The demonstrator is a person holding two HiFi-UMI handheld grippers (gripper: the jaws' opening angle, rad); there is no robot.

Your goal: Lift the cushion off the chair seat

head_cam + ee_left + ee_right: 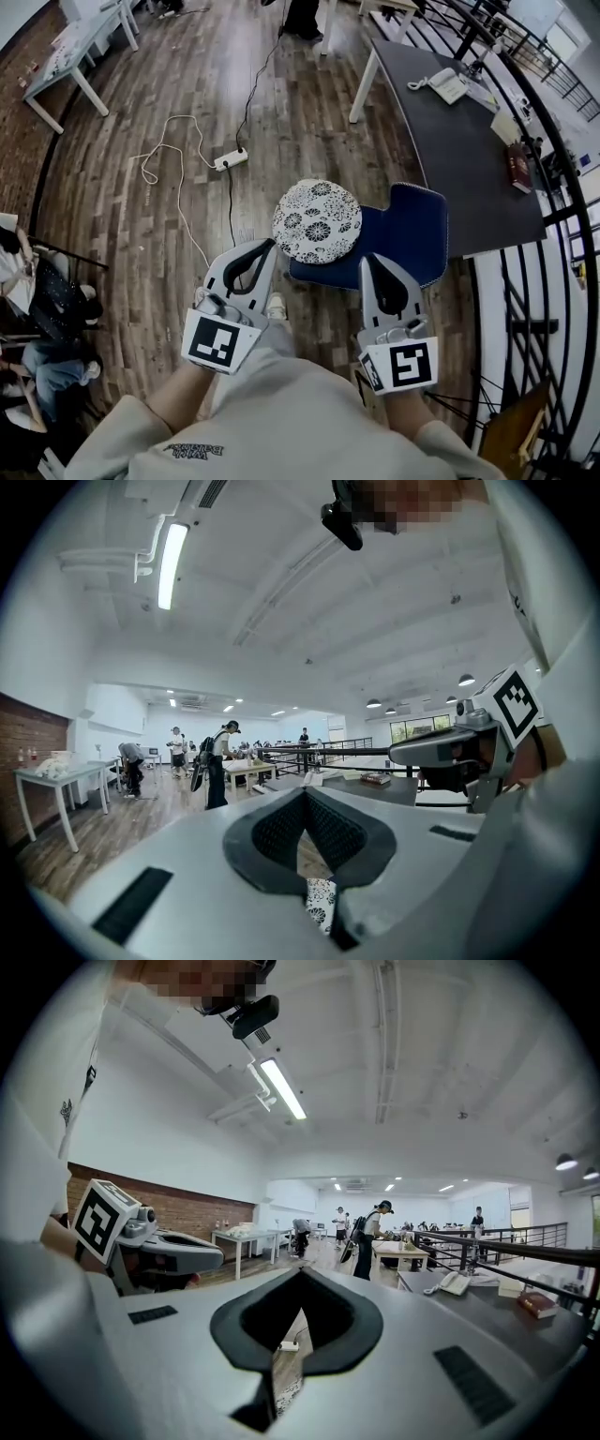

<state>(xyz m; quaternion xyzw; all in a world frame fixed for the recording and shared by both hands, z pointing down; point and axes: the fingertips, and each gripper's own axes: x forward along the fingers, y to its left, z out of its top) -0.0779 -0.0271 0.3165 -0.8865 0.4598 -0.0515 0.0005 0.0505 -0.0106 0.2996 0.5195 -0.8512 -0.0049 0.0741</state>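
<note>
The round white cushion with a black flower print lies on the blue chair seat, hanging over its left edge. My left gripper is shut and empty, its tip just short of the cushion's near left rim. My right gripper is also shut and empty, its tip over the seat's near edge, to the right of the cushion. In the left gripper view the jaws meet at the tip, and a strip of the cushion shows through the gap beneath. The right gripper view shows its jaws closed together too.
A dark table stands behind the chair with a phone and a book on it. A power strip and cables lie on the wooden floor. People sit at the left. A railing runs along the right.
</note>
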